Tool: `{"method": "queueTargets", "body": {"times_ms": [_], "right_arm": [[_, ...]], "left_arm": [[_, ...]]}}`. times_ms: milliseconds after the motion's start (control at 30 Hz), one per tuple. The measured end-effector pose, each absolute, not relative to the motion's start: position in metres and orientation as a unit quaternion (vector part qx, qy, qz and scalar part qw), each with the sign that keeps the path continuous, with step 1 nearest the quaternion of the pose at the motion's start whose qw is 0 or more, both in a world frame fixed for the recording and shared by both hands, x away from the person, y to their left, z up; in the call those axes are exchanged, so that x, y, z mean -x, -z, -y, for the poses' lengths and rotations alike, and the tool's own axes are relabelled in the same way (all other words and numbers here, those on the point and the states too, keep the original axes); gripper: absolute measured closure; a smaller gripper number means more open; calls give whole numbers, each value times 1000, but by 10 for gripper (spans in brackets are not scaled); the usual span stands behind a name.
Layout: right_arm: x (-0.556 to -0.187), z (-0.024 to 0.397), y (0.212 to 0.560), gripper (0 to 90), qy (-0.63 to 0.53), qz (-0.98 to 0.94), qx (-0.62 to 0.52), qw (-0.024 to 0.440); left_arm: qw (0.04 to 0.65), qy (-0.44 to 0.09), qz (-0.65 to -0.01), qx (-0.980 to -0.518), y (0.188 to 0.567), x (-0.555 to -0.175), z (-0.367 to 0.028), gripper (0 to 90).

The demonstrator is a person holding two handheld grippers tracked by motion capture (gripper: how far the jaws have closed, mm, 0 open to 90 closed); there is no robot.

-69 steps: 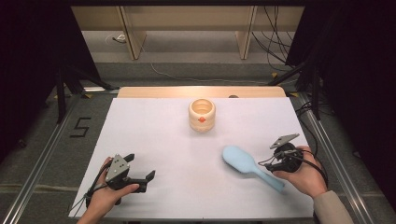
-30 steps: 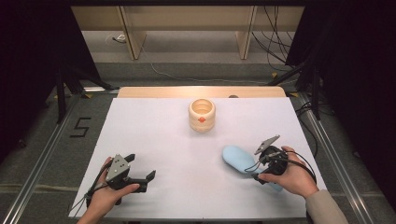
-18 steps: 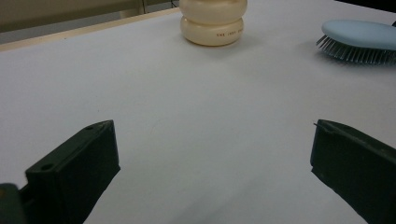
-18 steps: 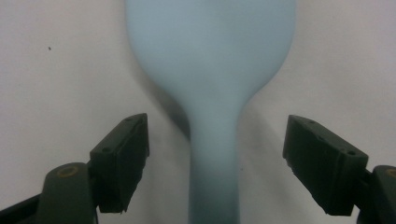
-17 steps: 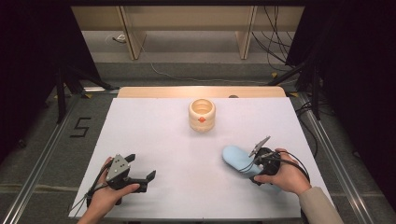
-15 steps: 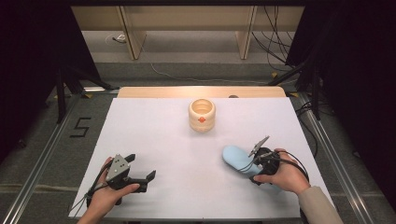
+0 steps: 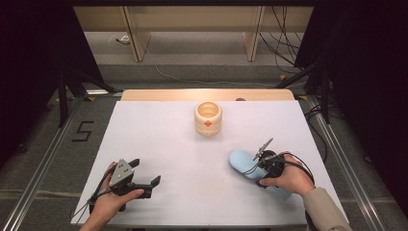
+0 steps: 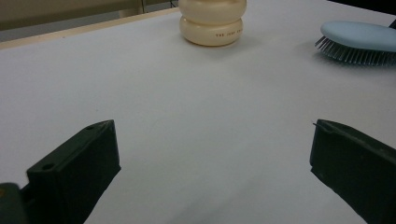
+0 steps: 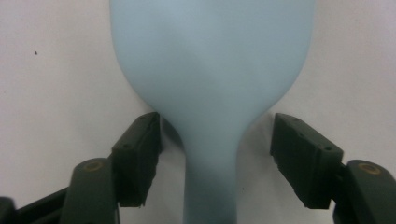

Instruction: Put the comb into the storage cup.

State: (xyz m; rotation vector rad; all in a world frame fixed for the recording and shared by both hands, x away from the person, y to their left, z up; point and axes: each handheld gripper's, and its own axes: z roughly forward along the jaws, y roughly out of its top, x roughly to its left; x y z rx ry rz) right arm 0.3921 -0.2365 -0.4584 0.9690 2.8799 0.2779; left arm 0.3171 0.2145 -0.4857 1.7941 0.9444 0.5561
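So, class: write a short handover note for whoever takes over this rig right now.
Right tool: jaws either side of the neck of the light blue hairbrush, which lies bristles down on the white table; they have just been closing, pads not yet touching.
Left tool: open, holding nothing, low over the table's near left.
Cream pot: upright near the table's far edge.
Done: brush straddled.
Left: grip and lift.

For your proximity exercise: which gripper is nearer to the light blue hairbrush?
Right. The right gripper straddles the light blue hairbrush at its neck, jaws just closing but pads not yet pressing. The left gripper rests far across the table, open.
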Motion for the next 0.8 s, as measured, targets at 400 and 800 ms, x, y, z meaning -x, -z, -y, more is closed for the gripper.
{"method": "queueTargets", "body": {"times_ms": [400, 800], "right_arm": [[-395, 232, 456, 493, -79, -948, -305, 35], [-392, 228, 455, 641, -66, -950, -303, 31]], "left_arm": [[497, -229, -390, -741, 486, -317, -214, 11], [497, -229, -390, -741, 486, -317, -215, 13]]}}
